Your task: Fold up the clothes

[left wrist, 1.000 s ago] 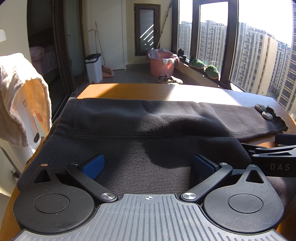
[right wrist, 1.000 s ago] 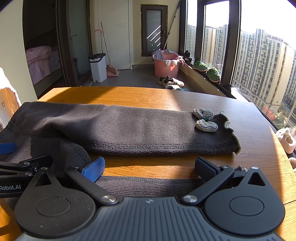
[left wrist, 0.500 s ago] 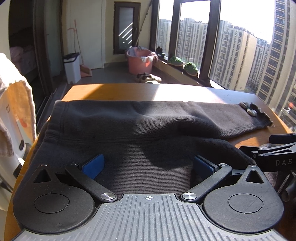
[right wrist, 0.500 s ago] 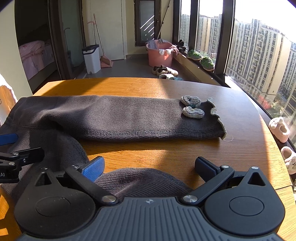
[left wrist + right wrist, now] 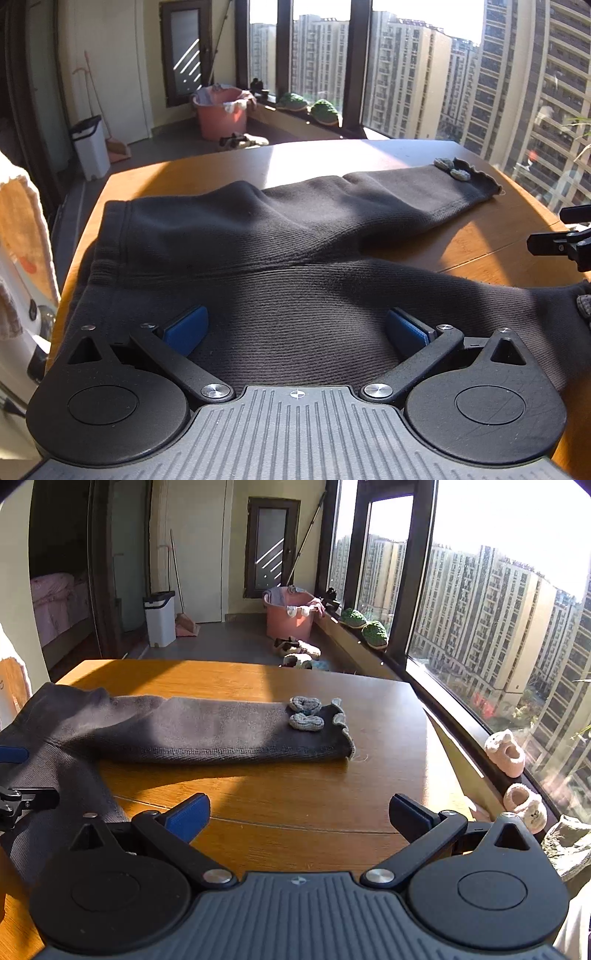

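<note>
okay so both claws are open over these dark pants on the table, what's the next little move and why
Probably lower the left claw and close it on the near leg of the dark pants. Its jaws stand open right over that fabric, while the right claw is open over bare table, off the cloth. The far leg already lies flat, so the near leg looks like the one to fold over.

Dark ribbed knit cloth, matt and slightly fuzzy: the trousers [image 5: 295,258] spread under my left hand-held gripper [image 5: 295,328], whose links are matt black plastic with bright metal rivets and blue rubbery-looking pads [image 5: 184,328]. The bench [image 5: 332,801] beneath my right hand-held gripper [image 5: 299,816] is smooth, warm-toned wood with a soft sheen in the sun. Two grey crocheted patches [image 5: 304,712] sit rough-textured at the frilled cuff.
</note>
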The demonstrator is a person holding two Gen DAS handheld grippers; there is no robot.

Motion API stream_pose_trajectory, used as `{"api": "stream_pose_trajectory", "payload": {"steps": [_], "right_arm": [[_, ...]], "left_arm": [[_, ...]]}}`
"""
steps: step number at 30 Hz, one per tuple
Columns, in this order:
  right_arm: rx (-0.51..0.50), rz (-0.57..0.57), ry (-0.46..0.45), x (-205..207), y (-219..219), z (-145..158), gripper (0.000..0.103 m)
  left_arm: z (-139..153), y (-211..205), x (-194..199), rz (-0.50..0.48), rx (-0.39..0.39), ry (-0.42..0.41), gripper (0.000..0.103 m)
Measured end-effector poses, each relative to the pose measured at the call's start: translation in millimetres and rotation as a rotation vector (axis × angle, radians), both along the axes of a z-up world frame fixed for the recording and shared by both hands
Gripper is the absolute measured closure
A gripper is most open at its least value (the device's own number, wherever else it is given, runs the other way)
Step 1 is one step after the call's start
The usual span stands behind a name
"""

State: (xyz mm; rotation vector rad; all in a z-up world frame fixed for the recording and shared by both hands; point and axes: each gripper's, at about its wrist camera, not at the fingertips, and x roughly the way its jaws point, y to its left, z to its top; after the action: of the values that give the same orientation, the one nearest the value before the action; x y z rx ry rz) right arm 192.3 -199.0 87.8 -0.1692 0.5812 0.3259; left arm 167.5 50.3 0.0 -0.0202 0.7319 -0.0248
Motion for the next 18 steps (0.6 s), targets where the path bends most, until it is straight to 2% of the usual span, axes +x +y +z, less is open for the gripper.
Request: {"api": "stream_pose_trajectory", "payload": {"steps": [1, 3, 4, 5, 7, 8, 9, 11, 14, 15, 18], "right_arm": [[0.055, 0.021, -0.021, -7.4, -3.1, 8.6, 0.000], [0.185, 0.118, 0.037, -18.7, -4.0, 15.0, 0.014], [0.235, 0.180, 0.127, -21.7, 0.8, 8.9, 0.039], [0.262, 0.233, 0.219, -24.3, 7.5, -2.9, 0.056], [0.248, 0.289, 0.331, -31.6, 23.7, -32.1, 0.058], [0.214, 0.302, 0.249, -40.8, 28.8, -38.3, 0.060], [0.143, 0.314, 0.207, -44.1, 35.4, -39.9, 0.061], [0.069, 0.277, 0.156, -35.6, 44.3, -39.9, 0.064], [0.107, 0.271, 0.197, -12.5, 43.5, -29.8, 0.064], [0.116, 0.266, 0.179, -6.6, 41.2, -22.4, 0.064], [0.124, 0.180, 0.107, 22.8, 36.5, 3.1, 0.063]], "left_arm": [[0.2, 3.2, -1.3, 0.004, -0.026, -0.010, 0.000], [0.5, 9.7, -0.4, 0.015, -0.061, -0.023, 0.000], [0.5, 10.4, -0.2, 0.017, -0.063, -0.025, 0.000], [0.3, 10.1, -0.1, 0.019, -0.059, -0.026, 0.000], [0.9, 10.0, 1.4, 0.032, -0.051, -0.027, 0.000], [1.1, 10.6, 0.2, 0.042, -0.053, -0.029, 0.000], [1.1, 11.5, -1.0, 0.053, -0.056, -0.030, 0.000], [1.1, 13.8, -2.7, 0.075, -0.053, -0.030, 0.000], [4.6, 16.4, -10.6, 0.091, -0.043, -0.034, 0.000], [7.0, 17.3, -15.9, 0.096, -0.039, -0.039, 0.000], [27.7, 33.3, -34.0, 0.079, -0.122, -0.120, 0.000]]}}
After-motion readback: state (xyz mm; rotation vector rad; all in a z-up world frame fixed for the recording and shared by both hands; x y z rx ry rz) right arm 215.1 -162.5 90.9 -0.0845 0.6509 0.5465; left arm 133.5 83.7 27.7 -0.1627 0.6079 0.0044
